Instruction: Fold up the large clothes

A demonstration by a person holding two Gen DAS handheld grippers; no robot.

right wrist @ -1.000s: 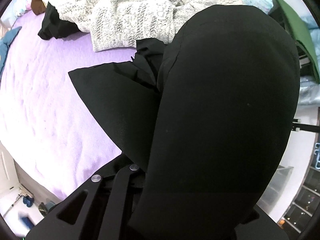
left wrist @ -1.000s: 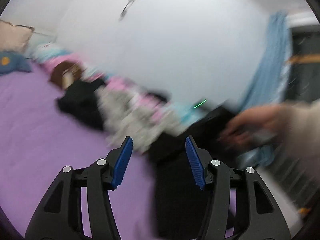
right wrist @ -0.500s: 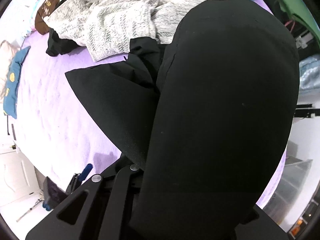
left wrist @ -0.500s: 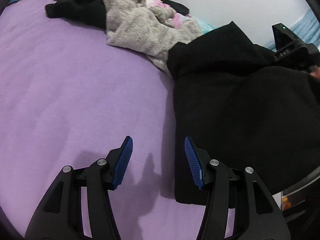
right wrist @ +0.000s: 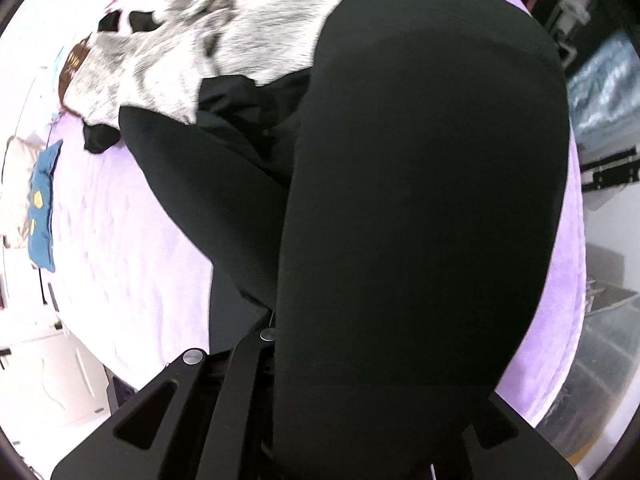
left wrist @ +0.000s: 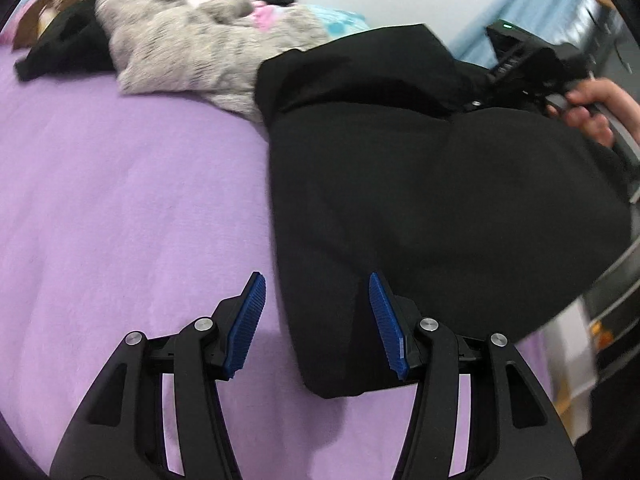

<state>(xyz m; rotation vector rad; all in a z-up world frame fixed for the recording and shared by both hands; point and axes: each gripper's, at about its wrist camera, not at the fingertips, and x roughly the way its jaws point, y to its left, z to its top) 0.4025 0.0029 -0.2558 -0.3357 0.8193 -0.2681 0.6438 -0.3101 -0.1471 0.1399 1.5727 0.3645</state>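
A large black garment lies spread on the purple bed, one end lifted at the far right. There a hand holds my right gripper, shut on the cloth. In the right wrist view the black garment drapes over the fingers and hides them. My left gripper hangs open just above the garment's near left corner. The cloth's edge shows between the blue pads, and neither pad presses on it.
A heap of clothes lines the far side of the bed: a grey fuzzy sweater, a dark piece and pink fabric. A blue pillow lies at the bed's left. The bed's edge drops off on the right beside shelving.
My left gripper has swung down from facing the wall to just over the garment's near corner. The right gripper has shifted across the bed with the black cloth still draped over it.
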